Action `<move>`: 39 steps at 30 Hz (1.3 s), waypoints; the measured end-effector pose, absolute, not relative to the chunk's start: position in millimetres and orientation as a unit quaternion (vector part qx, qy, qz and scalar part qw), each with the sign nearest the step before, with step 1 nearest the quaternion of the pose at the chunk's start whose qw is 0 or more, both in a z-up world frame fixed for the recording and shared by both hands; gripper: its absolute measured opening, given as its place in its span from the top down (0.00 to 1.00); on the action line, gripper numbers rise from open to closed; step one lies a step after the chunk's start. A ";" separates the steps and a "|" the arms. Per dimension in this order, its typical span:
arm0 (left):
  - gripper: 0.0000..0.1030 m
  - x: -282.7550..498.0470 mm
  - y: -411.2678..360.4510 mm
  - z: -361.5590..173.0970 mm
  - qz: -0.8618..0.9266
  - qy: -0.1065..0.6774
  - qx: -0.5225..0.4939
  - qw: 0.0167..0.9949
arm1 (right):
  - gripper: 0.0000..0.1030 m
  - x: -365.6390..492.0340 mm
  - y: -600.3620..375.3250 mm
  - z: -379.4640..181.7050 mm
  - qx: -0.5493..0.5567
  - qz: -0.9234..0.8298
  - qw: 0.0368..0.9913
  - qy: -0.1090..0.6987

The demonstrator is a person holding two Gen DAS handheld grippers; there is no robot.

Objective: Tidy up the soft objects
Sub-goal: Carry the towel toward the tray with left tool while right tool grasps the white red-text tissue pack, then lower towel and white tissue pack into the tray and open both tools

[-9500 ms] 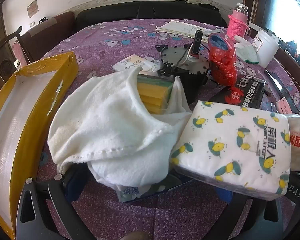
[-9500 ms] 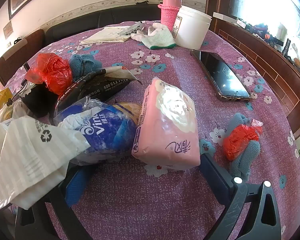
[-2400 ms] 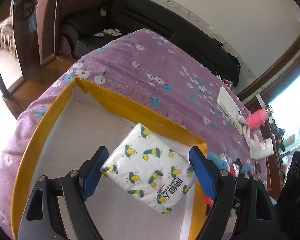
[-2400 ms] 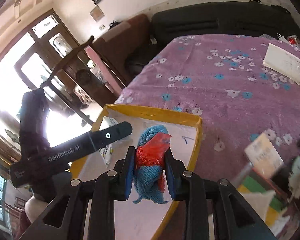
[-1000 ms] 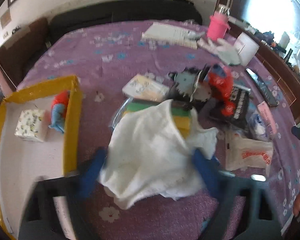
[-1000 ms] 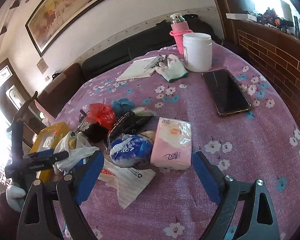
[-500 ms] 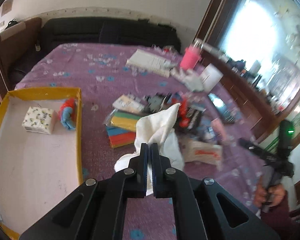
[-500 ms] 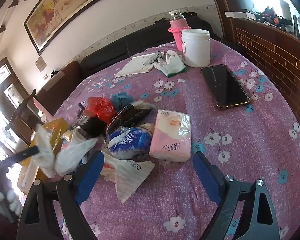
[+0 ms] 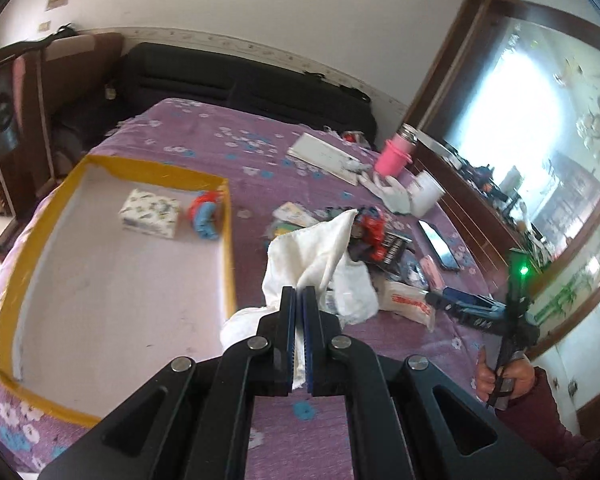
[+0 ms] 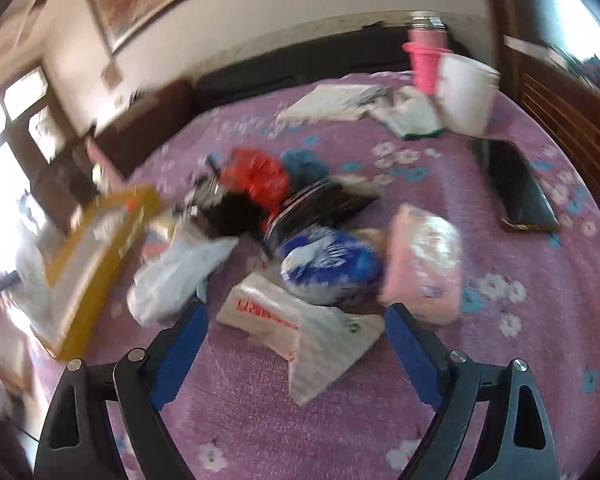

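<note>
From your left wrist view, a round table under a purple flowered cloth (image 9: pixel 204 128) fills the frame, a black sofa (image 9: pixel 228 84) behind it at upper centre and a bright window at right. Your left gripper (image 9: pixel 299 300) at lower centre is clamped tight on a white terry towel (image 9: pixel 320 256), which hangs bunched before the clutter. At left, the yellow-rimmed shallow box (image 9: pixel 228 216) holds two things: one lemon-print tissue pack (image 9: pixel 150 213) and one blue-and-red knitted bundle (image 9: pixel 205 216).

Your right wrist view is blurred. Your right gripper (image 10: pixel 296 332) spreads wide with nothing between its fingers, above a white printed plastic bag (image 10: pixel 300 328). Beyond lie one pink tissue pack (image 10: pixel 424 264) and one blue-and-white wrapped roll (image 10: pixel 328 264).
</note>
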State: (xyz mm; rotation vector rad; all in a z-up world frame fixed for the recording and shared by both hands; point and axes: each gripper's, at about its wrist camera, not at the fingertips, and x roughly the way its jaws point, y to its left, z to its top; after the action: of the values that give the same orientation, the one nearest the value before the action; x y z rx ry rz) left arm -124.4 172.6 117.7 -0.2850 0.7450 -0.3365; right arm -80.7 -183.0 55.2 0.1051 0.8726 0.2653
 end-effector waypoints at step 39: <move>0.97 46.9 348.2 48.4 0.005 0.464 -0.200 0.863 | 0.68 -12.5 110.0 84.8 -0.005 0.327 0.822 0.466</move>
State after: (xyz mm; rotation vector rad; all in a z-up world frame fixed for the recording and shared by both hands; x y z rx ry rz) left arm 46.9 348.2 48.4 -0.4204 0.9723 0.0108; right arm -12.5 110.0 84.8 -0.0101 0.9926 0.6958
